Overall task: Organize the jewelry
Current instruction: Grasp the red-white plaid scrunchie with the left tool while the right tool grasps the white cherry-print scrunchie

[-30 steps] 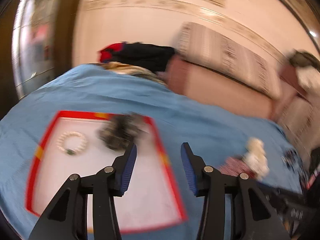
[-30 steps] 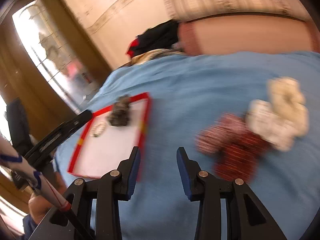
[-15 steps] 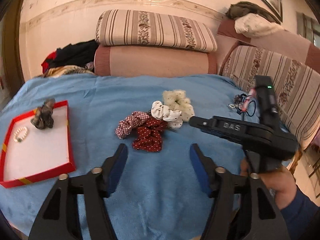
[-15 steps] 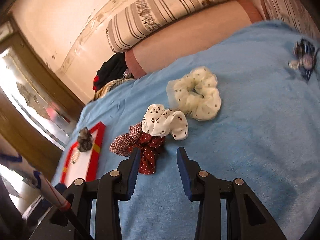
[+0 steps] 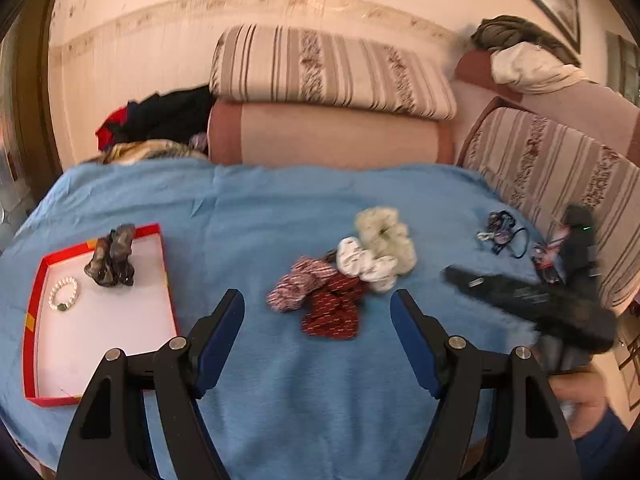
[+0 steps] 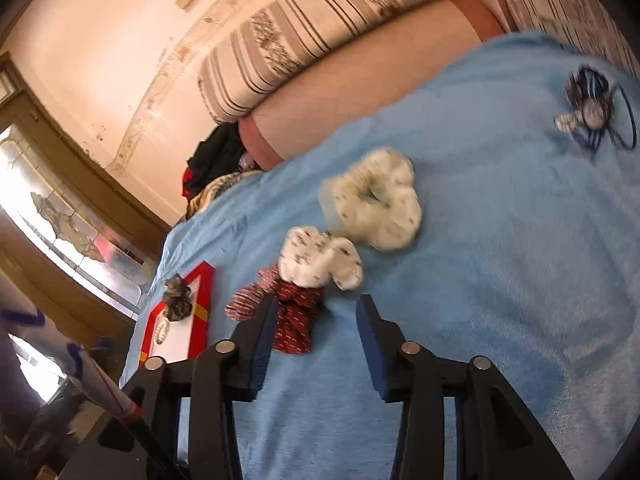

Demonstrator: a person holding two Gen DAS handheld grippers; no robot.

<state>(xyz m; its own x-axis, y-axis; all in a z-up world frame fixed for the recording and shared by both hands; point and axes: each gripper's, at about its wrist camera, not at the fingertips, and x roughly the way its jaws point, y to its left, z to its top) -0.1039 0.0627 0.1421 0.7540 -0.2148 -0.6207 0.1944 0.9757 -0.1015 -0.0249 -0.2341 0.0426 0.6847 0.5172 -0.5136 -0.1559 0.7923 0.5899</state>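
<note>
A red-rimmed white tray [image 5: 40, 276] lies at the left on the blue cloth, holding a pearl bracelet [image 5: 63, 294] and a grey scrunchie [image 5: 112, 256]. A pile of scrunchies sits mid-cloth: dark red [image 5: 334, 314], checked red [image 5: 298, 284], white dotted [image 5: 366, 264] and cream [image 5: 384, 232]. My left gripper [image 5: 318, 312] is open and empty, just in front of the pile. My right gripper [image 6: 316, 316] is open and empty, close before the dark red scrunchie [image 6: 294, 320] and the white dotted one [image 6: 320, 258]. The tray also shows in the right wrist view [image 6: 202, 304].
Small dark hair ties and trinkets [image 5: 500, 232] lie at the cloth's right side, also in the right wrist view [image 6: 592, 112]. Striped sofa cushions [image 5: 328, 68] stand behind the cloth. Clothes [image 5: 160, 120] are heaped at the back left. The right gripper's body [image 5: 528, 300] sits at the right.
My left gripper swung right from over the tray to face the scrunchie pile and opened wider. My right gripper turned from the tray side toward the pile and came closer.
</note>
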